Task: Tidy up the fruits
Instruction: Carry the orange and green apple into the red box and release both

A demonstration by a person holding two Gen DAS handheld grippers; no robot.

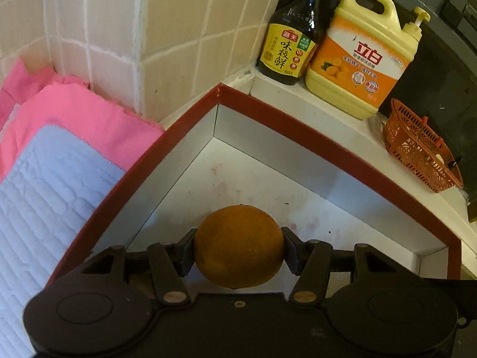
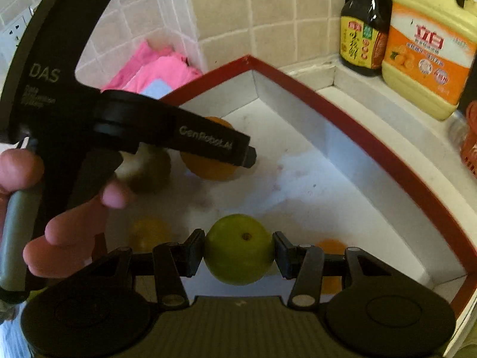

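Right claw clamps green fruit, stem dimple facing camera.

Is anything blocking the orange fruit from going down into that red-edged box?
Nothing visible does. The left tool holds the orange fruit right above the bare white floor of the red-edged box. From the right wrist view, other fruit lie elsewhere in the box, none clearly beneath it.

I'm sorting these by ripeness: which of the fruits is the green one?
The green fruit clamped in the right gripper. The left gripper holds an orange, and the loose fruits lower in the red-rimmed box look orange or yellowish.
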